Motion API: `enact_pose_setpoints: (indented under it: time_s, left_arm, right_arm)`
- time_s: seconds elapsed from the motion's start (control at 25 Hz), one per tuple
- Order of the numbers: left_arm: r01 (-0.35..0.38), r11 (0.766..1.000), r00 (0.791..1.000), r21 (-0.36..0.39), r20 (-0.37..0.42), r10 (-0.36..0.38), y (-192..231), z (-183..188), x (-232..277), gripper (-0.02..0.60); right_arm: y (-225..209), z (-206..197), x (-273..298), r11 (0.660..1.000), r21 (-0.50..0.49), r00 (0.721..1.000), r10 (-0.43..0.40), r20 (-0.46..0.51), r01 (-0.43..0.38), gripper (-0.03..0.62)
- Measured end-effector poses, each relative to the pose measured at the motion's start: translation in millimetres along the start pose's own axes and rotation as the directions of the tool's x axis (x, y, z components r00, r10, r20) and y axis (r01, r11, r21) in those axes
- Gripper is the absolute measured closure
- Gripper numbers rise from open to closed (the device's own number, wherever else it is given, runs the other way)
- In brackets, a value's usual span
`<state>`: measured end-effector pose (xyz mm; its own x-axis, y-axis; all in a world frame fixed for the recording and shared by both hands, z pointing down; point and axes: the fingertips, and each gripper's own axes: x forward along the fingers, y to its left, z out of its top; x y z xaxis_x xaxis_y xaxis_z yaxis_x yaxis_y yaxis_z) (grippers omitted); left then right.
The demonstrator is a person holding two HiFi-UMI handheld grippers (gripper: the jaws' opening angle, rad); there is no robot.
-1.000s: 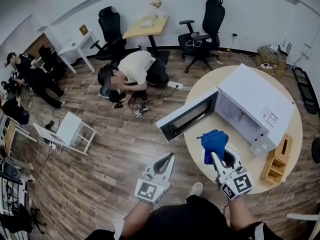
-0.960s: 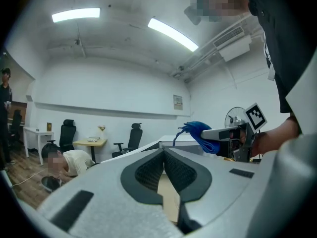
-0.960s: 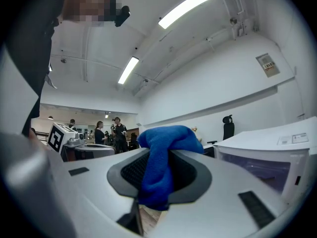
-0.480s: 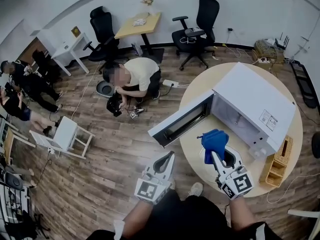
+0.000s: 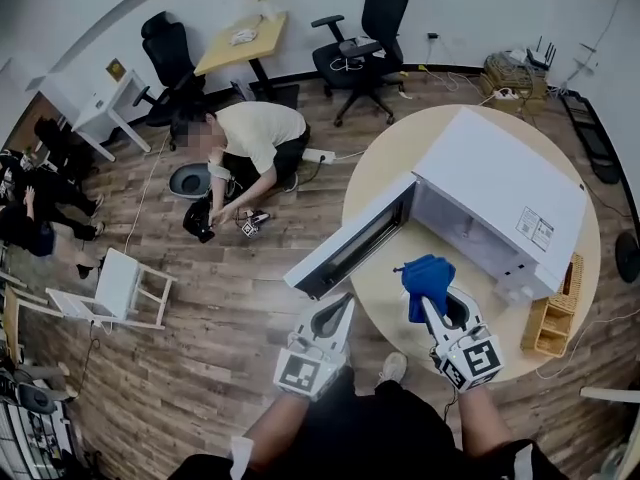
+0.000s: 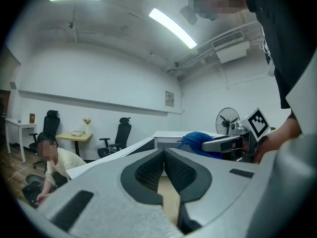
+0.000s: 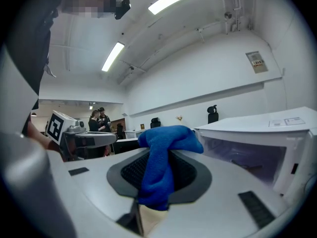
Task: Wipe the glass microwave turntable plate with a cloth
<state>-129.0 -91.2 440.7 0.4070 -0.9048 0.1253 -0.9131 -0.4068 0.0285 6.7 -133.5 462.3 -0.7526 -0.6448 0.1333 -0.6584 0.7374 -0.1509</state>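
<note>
- Pinching a soft, crumpled blue cloth (image 7: 166, 150) between its shut jaws, the right gripper (image 5: 430, 306) hangs lower right of centre, above the round wooden table (image 5: 392, 173).
- Left gripper (image 6: 163, 158): ribbed pads pressed together, nothing between them.
- Boxy white microwave (image 5: 510, 193), door open.

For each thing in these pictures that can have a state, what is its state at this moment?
white box-shaped microwave oven: its door is wide open.
blue fabric cloth: bunched, clamped between jaws.
right gripper: shut on the blue fabric cloth.
left gripper: shut, holding nothing.
</note>
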Motion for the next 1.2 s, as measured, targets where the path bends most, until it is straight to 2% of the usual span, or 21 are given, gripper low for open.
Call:
enact_pose_setpoints:
  time_s: [0.28, 0.64, 1.04, 1.2]
  left_arm:
    - [0.059, 0.998, 0.998, -0.018, -0.027, -0.059, 0, -17, 14, 0.575]
    - [0.073, 0.997, 0.995, -0.037, -0.061, -0.076, 6, -34, 21, 0.575]
    - [0.087, 0.995, 0.992, -0.041, -0.086, -0.090, 9, -54, 27, 0.575]
    - [0.095, 0.995, 0.991, -0.042, -0.087, -0.099, 9, -55, 29, 0.575]
  right_arm:
    - [-9, -33, 5, 0.998, 0.025, 0.996, -0.050, -0.073, 0.052, 0.499]
    - [-23, -88, 4, 0.994, 0.031, 0.975, -0.099, -0.197, 0.107, 0.499]
    - [-35, -153, 10, 0.989, 0.006, 0.930, -0.140, -0.341, 0.151, 0.499]
    - [-41, -179, 19, 0.986, -0.026, 0.899, -0.163, -0.407, 0.166, 0.499]
